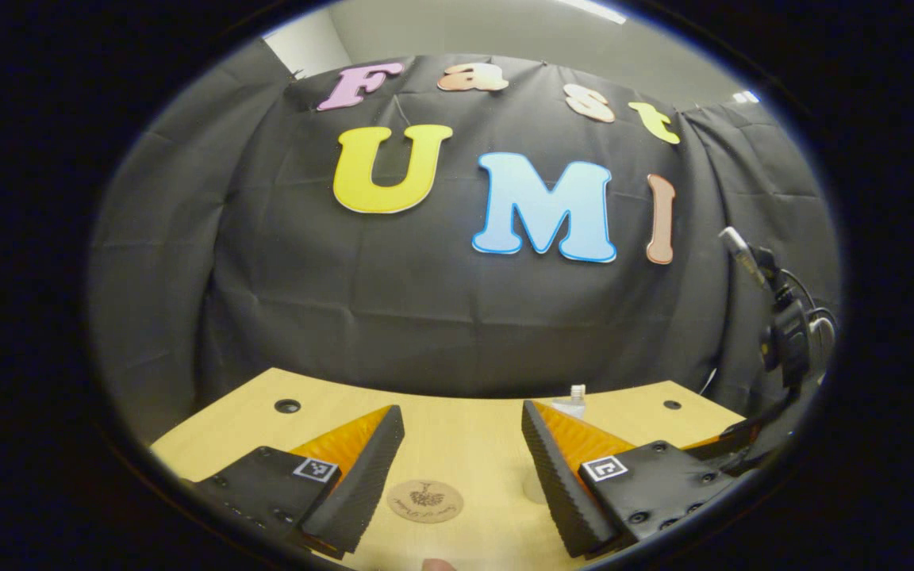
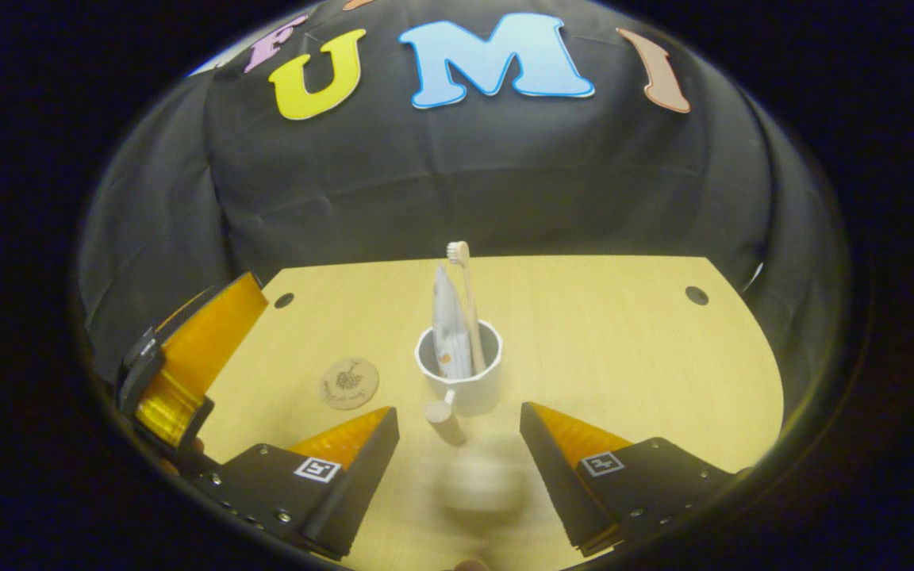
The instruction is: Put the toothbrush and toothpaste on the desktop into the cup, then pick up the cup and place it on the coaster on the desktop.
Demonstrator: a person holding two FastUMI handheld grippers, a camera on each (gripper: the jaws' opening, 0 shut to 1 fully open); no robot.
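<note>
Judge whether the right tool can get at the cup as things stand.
Probably yes: the right tool is open, and the cup stands straight ahead on the desktop with nothing between them.

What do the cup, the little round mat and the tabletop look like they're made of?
The cup looks like matte white ceramic or plastic, with faceted walls. The coaster looks like cork or thin wood, tan with a dark printed motif. The desktop looks like pale wood laminate, smooth with faint grain.

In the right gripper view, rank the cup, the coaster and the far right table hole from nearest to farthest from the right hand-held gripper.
1. Cup: just ahead of the right hand-held gripper, centre, handle facing it.
2. Coaster: ahead and left, flat on the table.
3. Table hole: far right, near the back edge.
</note>
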